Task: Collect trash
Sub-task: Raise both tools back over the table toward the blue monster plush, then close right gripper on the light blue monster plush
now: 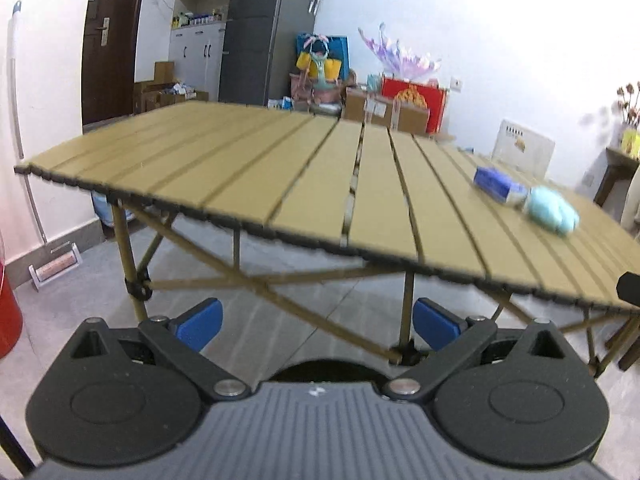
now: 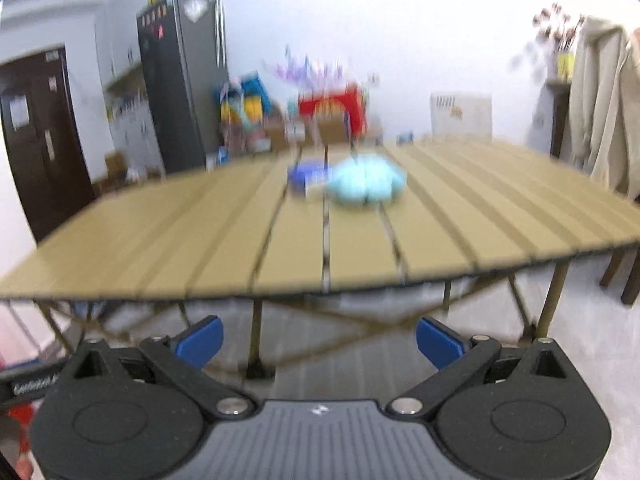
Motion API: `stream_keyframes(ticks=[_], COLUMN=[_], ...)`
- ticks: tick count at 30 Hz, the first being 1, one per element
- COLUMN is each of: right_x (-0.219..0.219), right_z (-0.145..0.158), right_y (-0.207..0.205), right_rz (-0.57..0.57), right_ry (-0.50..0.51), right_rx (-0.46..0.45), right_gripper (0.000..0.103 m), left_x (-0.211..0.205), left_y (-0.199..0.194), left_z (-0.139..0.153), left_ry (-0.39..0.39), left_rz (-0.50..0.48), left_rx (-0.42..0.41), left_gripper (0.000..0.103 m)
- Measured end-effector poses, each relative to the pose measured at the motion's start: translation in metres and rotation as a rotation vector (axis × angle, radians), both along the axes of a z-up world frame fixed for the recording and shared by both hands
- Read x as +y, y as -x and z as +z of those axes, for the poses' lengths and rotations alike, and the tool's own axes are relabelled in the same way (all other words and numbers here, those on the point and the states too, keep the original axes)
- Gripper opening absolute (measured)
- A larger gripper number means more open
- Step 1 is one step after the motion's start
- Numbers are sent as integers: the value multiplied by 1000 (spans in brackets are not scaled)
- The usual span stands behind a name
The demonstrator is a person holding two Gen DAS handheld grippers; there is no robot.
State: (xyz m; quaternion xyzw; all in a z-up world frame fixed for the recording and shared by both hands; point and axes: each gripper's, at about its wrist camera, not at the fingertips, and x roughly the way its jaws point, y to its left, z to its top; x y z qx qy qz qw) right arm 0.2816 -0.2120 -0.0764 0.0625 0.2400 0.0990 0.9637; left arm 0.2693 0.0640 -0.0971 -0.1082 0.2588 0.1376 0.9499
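Blur is smearing most of the right wrist view, so labels and fine edges there are impossible to read; the left wrist view is sharper but still soft at the far end. Two pieces of trash are lying on a tan slatted folding table [image 1: 248, 168]: a blue and white packet [image 1: 498, 184] and a pale blue crumpled lump [image 1: 552, 210], sitting just beside each other and possibly touching. What the lump is made of cannot be told. From the left they are appearing toward the table's far right side; from the right they are appearing near the middle of the far half.

Both grippers are hanging in the air in front of the table's near edge, below the tabletop, holding nothing. The left gripper [image 1: 318, 322] is showing its blue pads spread wide apart, and the right gripper [image 2: 320, 340] is spread the same way.

Crossed metal legs are showing under the table on a grey tiled floor. Behind it stand a dark fridge [image 1: 266, 32], a brown door [image 1: 110, 36], cardboard boxes [image 1: 384, 110] and a red gift bag [image 1: 416, 98] against a white wall. A red bin [image 1: 8, 316] is being cut off at the left view's edge.
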Motion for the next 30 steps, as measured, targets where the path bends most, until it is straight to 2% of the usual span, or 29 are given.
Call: stream_keyframes(ticks=[5,11,14,20,23,30], right_x=[-3,-8,-12,-24,-31,-40], right_z=[26,38,38,29,22,6], right_y=[-19,-58,-82,-133,-157,-210], right_rz=[6,-9,-25,-61,-69,-109], right_ry=[20,49,62,80,75,70], right_rx=[-67,-89,-97,-71,-53,14], right_gripper=[103,103,103,103,103,103], left_x=[8,4,1,-14,-25,-42], left_y=[-11,-36,-52,-101,-122,-167], left_z=[33,61,70,82,87,80], left_ry=[-14,-45,-47,2,-7,-15], left_rz=[3,-23,-36,-85,-106,-155], left_rx=[-70,-121,-137,-134,-141,-105], left_gripper=[103,103,103,103,103,103])
